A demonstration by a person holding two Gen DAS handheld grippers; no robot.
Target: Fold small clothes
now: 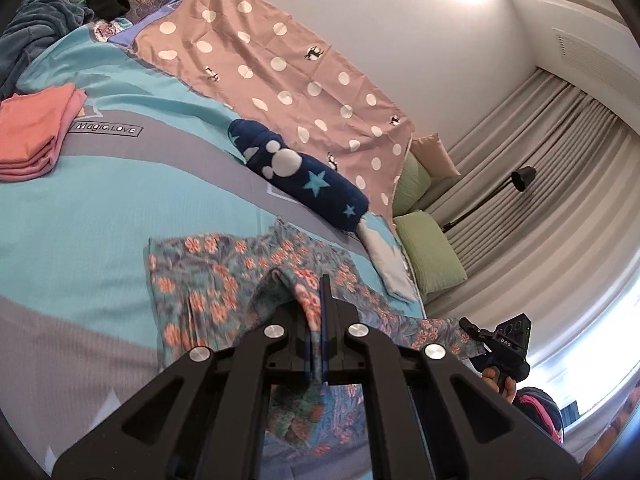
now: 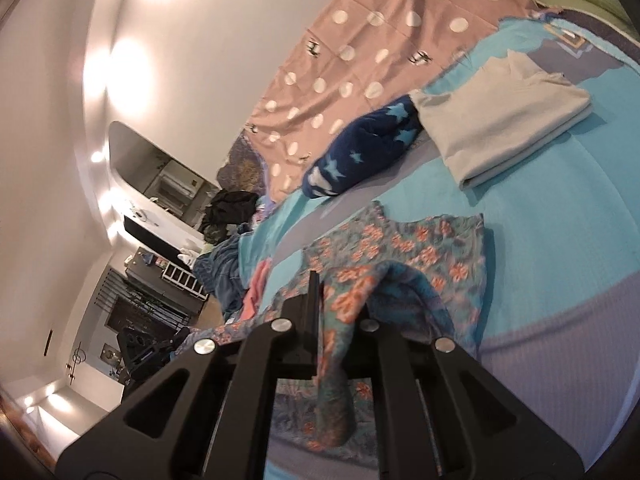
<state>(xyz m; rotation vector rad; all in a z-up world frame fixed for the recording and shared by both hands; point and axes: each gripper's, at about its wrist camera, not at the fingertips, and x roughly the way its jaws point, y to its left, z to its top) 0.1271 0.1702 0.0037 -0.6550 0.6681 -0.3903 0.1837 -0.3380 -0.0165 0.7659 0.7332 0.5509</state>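
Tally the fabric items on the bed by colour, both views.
Floral teal-and-orange garment, pinched by both grippers: 1
Folded pink cloth stack: 1
Folded white cloth: 1
Rolled navy star-print fleece: 1
Total: 4

Someone's bedroom: made bed [image 1: 80, 216] with green pillows [image 1: 430, 252], long curtains [image 1: 540, 200], floor lamp [image 1: 520, 178].

We count one floral garment [image 1: 208, 276], one pink folded stack [image 1: 34, 136], one grey folded stack [image 2: 504, 120], one starry navy roll [image 1: 296, 168], two green pillows [image 1: 430, 252], two claws [image 1: 322, 300].
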